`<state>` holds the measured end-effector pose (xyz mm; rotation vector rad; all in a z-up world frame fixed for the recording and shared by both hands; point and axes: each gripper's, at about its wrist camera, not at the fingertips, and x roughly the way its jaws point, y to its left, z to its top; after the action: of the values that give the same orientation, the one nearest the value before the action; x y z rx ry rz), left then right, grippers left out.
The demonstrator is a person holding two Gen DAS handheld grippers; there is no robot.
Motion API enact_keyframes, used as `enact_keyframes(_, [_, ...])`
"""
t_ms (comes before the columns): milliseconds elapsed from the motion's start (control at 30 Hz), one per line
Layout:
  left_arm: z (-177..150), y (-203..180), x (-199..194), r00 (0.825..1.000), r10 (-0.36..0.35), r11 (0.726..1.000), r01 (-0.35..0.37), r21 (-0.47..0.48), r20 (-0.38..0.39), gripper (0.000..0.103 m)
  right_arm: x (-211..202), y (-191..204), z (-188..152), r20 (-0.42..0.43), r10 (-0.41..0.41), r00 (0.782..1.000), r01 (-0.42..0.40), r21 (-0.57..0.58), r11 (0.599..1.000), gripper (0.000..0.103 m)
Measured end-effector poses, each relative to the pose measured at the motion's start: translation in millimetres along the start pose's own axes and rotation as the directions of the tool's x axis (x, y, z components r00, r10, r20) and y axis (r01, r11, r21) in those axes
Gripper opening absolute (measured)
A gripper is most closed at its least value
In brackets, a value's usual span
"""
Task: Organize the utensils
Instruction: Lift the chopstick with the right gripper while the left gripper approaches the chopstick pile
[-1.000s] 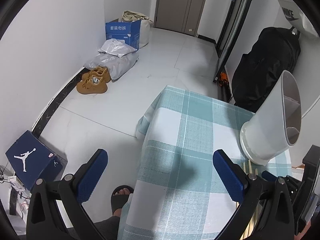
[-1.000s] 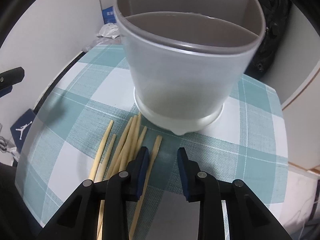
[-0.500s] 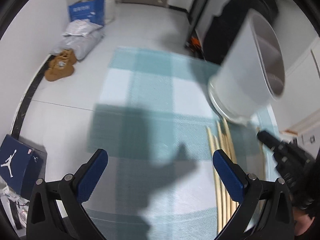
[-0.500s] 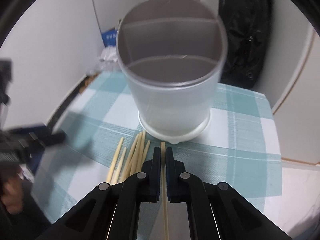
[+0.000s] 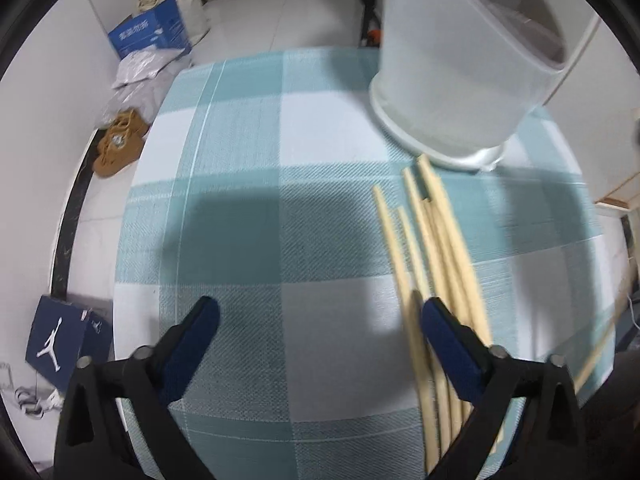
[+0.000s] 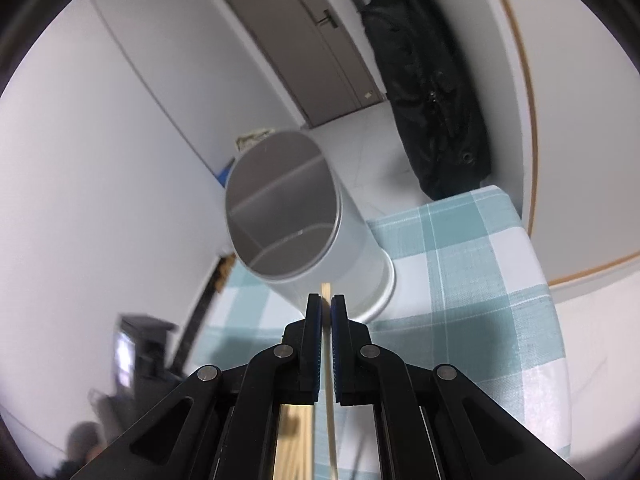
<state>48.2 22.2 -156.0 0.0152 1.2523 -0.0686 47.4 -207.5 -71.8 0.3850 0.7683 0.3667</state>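
Several pale wooden chopsticks (image 5: 436, 264) lie in a bundle on the teal checked tablecloth (image 5: 280, 220), just in front of a white divided utensil holder (image 5: 460, 80). My left gripper (image 5: 320, 320) is open and empty, low over the cloth, its right finger beside the bundle. My right gripper (image 6: 326, 304) is shut on one chopstick (image 6: 325, 294), lifted above the table; its tip points toward the holder (image 6: 288, 216), whose open mouth faces the camera. That chopstick's blurred far end shows at the right edge of the left wrist view (image 5: 600, 344).
A black bag (image 6: 432, 92) leans by the wall behind the table. On the floor to the left are a blue shoe box (image 5: 60, 340), tan shoes (image 5: 118, 146) and a blue carton (image 5: 150, 36). The table edge (image 5: 132, 208) drops off at left.
My right gripper closed on one chopstick and lifted it off the table, tilting upward. My left gripper swung right and down toward the chopstick bundle, staying open.
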Motion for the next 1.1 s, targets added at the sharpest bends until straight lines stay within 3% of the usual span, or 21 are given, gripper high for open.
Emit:
enact_keyframes(400, [13,8,6,0.999,0.030,0.998,-0.031,-0.047,-0.030,0.092,-26,-22,8,0.073,0.028,0.997,-0.032,0.056,0.998,0.004])
enact_keyframes(667, [29,2,14,0.999,0.029,0.999,-0.030,-0.042,-0.016,0.074,-30,-30,12,0.080,0.056,0.995,-0.064,0.095,0.993,0.004])
enact_keyframes(867, [38,-5,13,1.000,0.015,1.000,-0.015,-0.018,-0.017,0.038,-35,-28,15,0.094,0.048,0.994,-0.055,0.077,0.996,0.004])
enact_keyframes(933, [41,-5,14,1.000,0.007,1.000,-0.007,-0.011,-0.016,0.017,-34,-30,15,0.092,0.046,0.995,-0.054,0.083,0.995,0.004])
enact_keyframes(1000, [43,-4,15,1.000,-0.011,1.000,0.011,-0.016,-0.013,0.004,-33,-30,16,0.087,0.048,0.995,-0.056,0.088,0.995,0.004])
enact_keyframes(1100, [42,-2,14,1.000,-0.028,0.999,0.028,-0.040,-0.008,0.002,-34,-28,17,0.095,0.040,0.995,-0.047,0.076,0.996,0.004])
